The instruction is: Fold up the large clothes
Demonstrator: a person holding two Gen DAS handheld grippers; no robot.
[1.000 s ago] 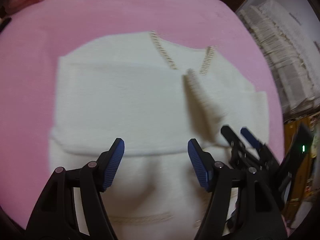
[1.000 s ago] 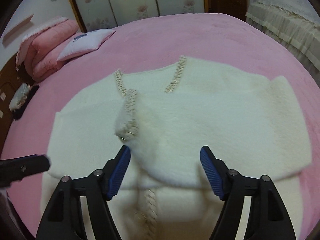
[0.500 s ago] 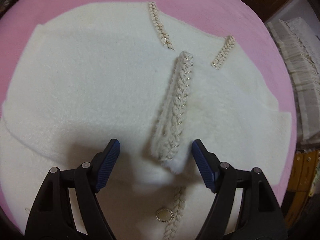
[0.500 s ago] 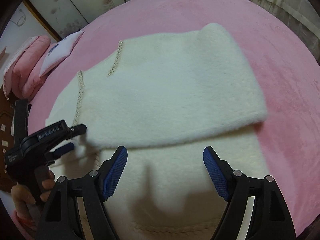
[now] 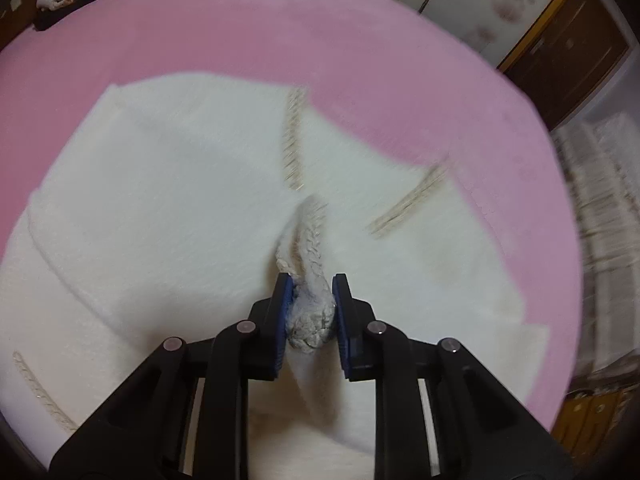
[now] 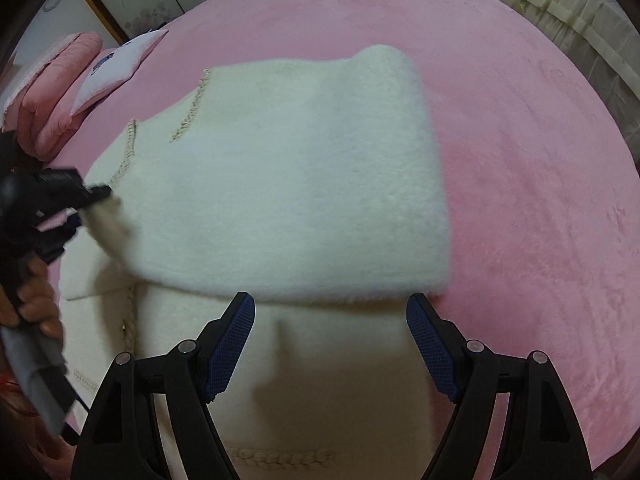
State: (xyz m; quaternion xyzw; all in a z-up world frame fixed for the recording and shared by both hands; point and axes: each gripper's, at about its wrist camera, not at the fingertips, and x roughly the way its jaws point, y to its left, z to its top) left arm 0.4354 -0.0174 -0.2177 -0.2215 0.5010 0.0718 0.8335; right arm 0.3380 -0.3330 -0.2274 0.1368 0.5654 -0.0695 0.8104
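Observation:
A fluffy white cardigan (image 5: 160,208) with braided trim lies spread on the pink bed, its sleeves folded across the body. In the left wrist view my left gripper (image 5: 310,280) has its jaws closing, and the blue pads squeeze the bunched braided sleeve cuff (image 5: 314,312) between them. The right wrist view shows the same cardigan (image 6: 300,184), with the left gripper (image 6: 96,192) at its left edge, held by a hand (image 6: 36,300). My right gripper (image 6: 330,308) hangs open just above the lower edge of the folded right sleeve, nothing between its fingers.
The pink bed cover (image 5: 360,60) surrounds the cardigan. A pale pillow (image 6: 120,64) and a folded pink quilt (image 6: 64,88) lie at the far end. Dark small items (image 5: 68,4) sit at the far left corner. A wooden door (image 5: 572,48) and cream ruffled bedding (image 6: 560,8) stand beyond the bed.
The left gripper came over the braided cuff and its jaws closed onto it. The right gripper slid right across the cardigan to the folded sleeve's edge, staying open.

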